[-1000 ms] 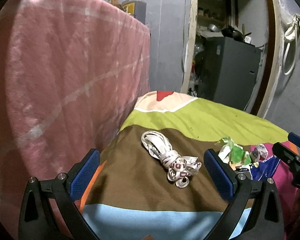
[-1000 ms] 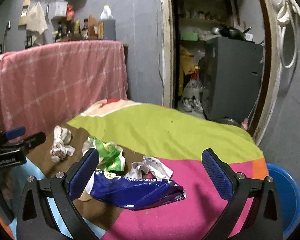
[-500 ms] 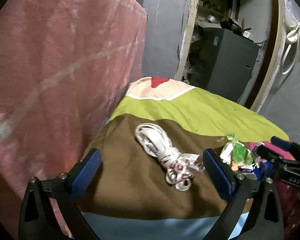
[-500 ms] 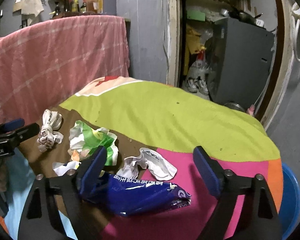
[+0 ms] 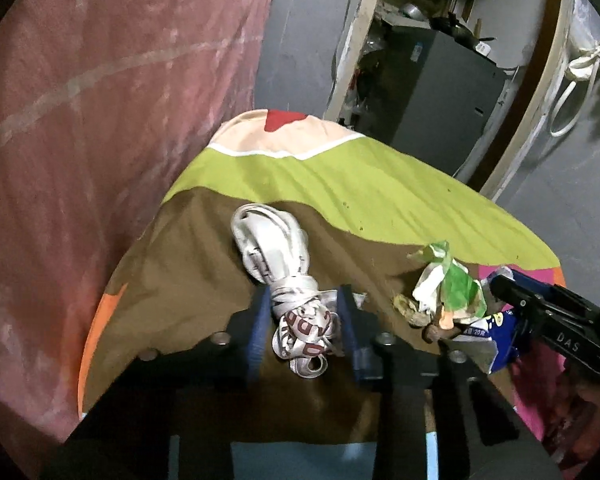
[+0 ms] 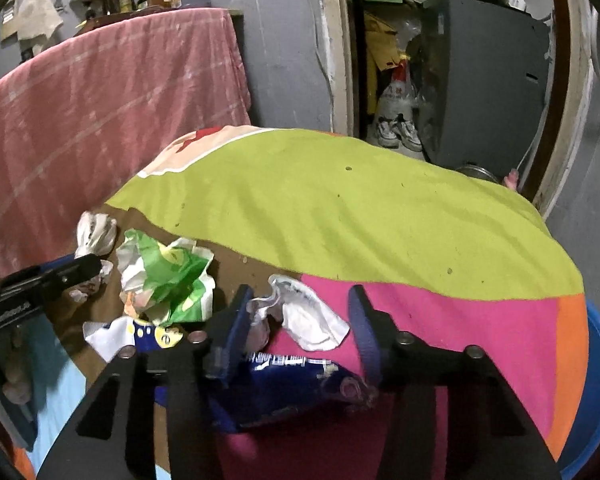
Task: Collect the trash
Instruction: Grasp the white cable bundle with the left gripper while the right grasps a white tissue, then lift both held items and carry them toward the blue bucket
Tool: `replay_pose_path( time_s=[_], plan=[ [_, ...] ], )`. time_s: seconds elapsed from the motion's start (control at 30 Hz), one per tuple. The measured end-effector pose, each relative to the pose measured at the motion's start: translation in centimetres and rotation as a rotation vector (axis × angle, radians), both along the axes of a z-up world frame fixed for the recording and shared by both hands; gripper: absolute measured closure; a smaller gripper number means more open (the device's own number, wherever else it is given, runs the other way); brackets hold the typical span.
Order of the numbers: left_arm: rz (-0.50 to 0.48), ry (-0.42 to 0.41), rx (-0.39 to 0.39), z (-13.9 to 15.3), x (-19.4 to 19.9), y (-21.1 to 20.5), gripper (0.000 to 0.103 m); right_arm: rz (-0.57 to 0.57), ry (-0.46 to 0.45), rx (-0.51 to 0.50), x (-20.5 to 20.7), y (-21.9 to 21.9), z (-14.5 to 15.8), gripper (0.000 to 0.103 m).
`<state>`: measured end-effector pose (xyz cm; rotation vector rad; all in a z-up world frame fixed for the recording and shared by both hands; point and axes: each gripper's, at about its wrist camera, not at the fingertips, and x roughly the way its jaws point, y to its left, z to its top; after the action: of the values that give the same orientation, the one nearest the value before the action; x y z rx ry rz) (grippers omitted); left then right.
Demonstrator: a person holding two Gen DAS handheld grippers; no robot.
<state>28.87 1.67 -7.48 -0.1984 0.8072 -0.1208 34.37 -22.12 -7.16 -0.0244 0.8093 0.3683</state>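
A white strap bundle (image 5: 268, 240) with red letters lies on the brown patch of the coloured cloth (image 5: 340, 192). My left gripper (image 5: 304, 300) is closing on its knotted end, and both blue pads touch it. A crumpled white wrapper (image 6: 308, 320) sits between the closing jaws of my right gripper (image 6: 300, 300). Its left pad touches the wrapper and the right pad stands a sliver off. A blue snack packet (image 6: 292, 376) lies under that gripper. A green and white wrapper (image 6: 168, 276) lies between the two grippers.
A pink cloth (image 5: 100, 120) hangs close along the left side. A blue basin (image 6: 596, 380) stands below the surface's right edge. Beyond the far edge are a doorway, a grey cabinet (image 6: 492, 80) and shoes (image 6: 400, 136) on the floor.
Both grippers tipped downward and drew their jaws in from wide open, the left around the strap bundle, the right around the white wrapper. The right gripper also moved forward and down.
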Motion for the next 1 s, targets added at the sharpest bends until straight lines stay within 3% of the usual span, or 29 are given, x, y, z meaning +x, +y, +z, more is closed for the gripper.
replay_pose_path(
  time_s=[0.23, 0.3, 0.53, 0.73, 1.0],
  plan=[
    [-0.005, -0.008, -0.019, 0.7, -1.3, -0.4, 0.087, -0.009, 0.0, 0.02, -0.9, -1.2, 0.2, 0.09],
    [-0.005, -0.04, -0.013, 1.4, -2.1, -0.8, 0.087, -0.005, -0.026, 0.023, -1.5, -1.3, 0.7, 0.092],
    [-0.02, -0.159, 0.005, 4.1, -4.8, -2.9, 0.087, 0.014, -0.191, 0.088, -4.5, -1.4, 3.9, 0.093],
    [-0.057, -0.32, -0.006, 7.6, -7.1, -5.9, 0.087, 0.012, -0.367, 0.117, -8.3, -2.2, 8.1, 0.093],
    [-0.093, -0.492, -0.014, 12.3, -8.4, -10.7, 0.087, -0.07, -0.597, 0.112, -13.7, -5.5, 12.9, 0.093]
  ],
)
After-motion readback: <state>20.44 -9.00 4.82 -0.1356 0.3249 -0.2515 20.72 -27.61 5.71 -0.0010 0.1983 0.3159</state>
